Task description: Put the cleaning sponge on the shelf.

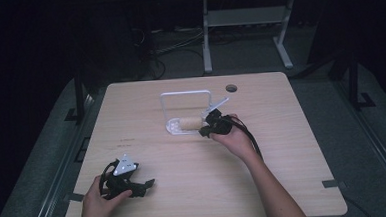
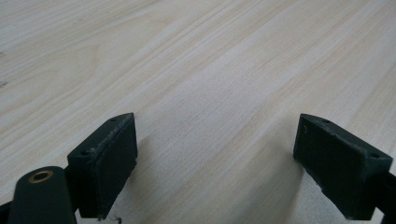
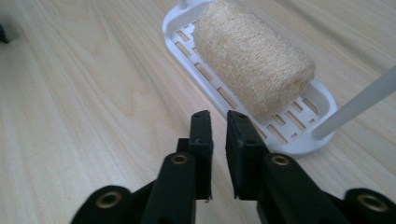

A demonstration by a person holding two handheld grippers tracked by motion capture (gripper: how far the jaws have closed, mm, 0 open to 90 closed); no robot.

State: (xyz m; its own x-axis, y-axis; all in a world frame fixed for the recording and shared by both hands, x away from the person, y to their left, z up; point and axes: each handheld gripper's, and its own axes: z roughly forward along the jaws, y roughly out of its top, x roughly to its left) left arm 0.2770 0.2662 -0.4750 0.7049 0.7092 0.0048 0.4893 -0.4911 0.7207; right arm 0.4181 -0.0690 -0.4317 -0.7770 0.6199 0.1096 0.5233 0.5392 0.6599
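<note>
Right gripper (image 3: 218, 122) jaws slightly parted with nothing between them, loofah roll (image 3: 254, 60) just beyond their tips lying in white rack (image 3: 299, 140), left gripper (image 2: 215, 154) jaws spread wide over bare tabletop (image 2: 196, 60)

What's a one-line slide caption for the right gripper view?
Right tongs, jaws a narrow gap apart and empty, point at a beige cylindrical loofah sponge lying in a white slotted plastic tray on the pale wooden table.
</note>
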